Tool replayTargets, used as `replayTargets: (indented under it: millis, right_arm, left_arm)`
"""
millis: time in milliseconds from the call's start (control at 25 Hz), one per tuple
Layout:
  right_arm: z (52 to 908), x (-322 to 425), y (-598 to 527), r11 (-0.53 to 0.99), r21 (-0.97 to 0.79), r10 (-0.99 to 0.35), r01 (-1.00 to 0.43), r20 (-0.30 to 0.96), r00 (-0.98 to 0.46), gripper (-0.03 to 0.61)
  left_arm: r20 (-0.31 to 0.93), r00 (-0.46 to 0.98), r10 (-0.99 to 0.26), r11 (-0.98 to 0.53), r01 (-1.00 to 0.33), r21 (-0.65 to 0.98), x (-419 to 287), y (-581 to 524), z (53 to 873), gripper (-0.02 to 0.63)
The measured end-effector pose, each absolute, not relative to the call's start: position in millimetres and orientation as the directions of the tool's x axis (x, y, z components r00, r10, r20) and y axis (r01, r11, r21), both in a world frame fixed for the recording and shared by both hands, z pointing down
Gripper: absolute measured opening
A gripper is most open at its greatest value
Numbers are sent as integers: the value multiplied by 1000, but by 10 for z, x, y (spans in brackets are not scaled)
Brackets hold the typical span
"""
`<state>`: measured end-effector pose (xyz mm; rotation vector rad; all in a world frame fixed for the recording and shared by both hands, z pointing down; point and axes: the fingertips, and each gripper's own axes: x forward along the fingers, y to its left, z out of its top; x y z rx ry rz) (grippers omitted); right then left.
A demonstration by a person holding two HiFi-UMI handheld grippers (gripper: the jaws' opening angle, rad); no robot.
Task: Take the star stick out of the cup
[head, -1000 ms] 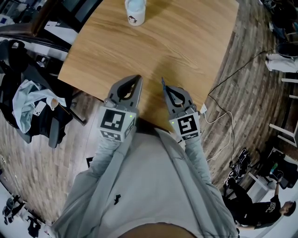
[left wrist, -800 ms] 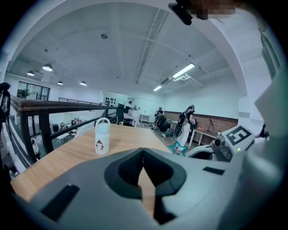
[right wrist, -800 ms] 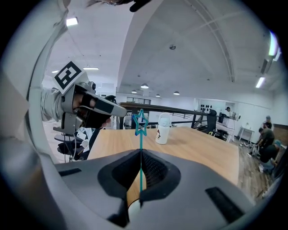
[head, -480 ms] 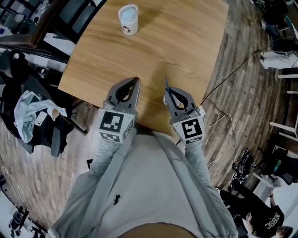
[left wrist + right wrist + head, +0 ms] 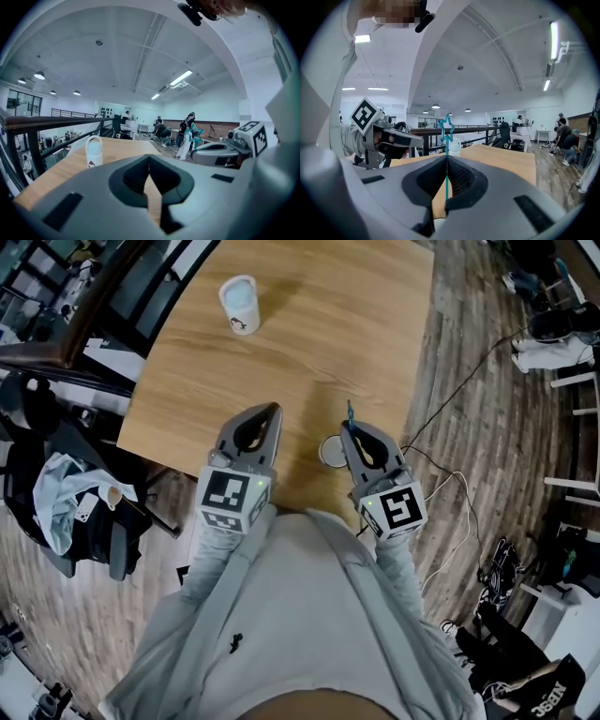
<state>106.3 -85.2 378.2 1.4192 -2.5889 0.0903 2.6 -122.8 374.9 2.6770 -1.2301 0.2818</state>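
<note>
At the upper left of the head view, a white bottle [image 5: 239,304] with a small dark mark on its side stands upright on the wooden worktop [image 5: 309,343], well apart from both grippers. Lower down, left of centre, the left gripper [image 5: 272,412] hovers over the worktop's near edge. In the left gripper view its jaws are pressed together at the tips with nothing between them [image 5: 149,158], and the bottle [image 5: 93,151] shows at centre left beyond them.

Just right of centre in the head view, the white cup [image 5: 327,452] sits on the worktop near that edge, close beside the right gripper [image 5: 350,427]. This gripper is clamped on the blue star stick [image 5: 349,412], which pokes up past its tips. In the right gripper view the jaws [image 5: 446,158] close on the thin stem, held upright, with the outlined star head [image 5: 446,125] standing clear above them. The stick's lower end is hidden behind the gripper body.
</note>
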Motion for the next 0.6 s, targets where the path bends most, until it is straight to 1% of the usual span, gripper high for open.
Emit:
replayTargets:
  millis: [320, 600]
  right_arm:
    - [3474, 1413, -801, 451, 44, -889, -891, 106, -445, 18]
    - [3276, 1845, -696, 327, 18, -945, -945, 30, -327, 18]
  left_arm:
    - [225, 688, -690, -692, -718, 73, 290, -1236, 3646, 20]
    - [202, 742, -639, -746, -662, 70, 587, -1233, 3566, 20]
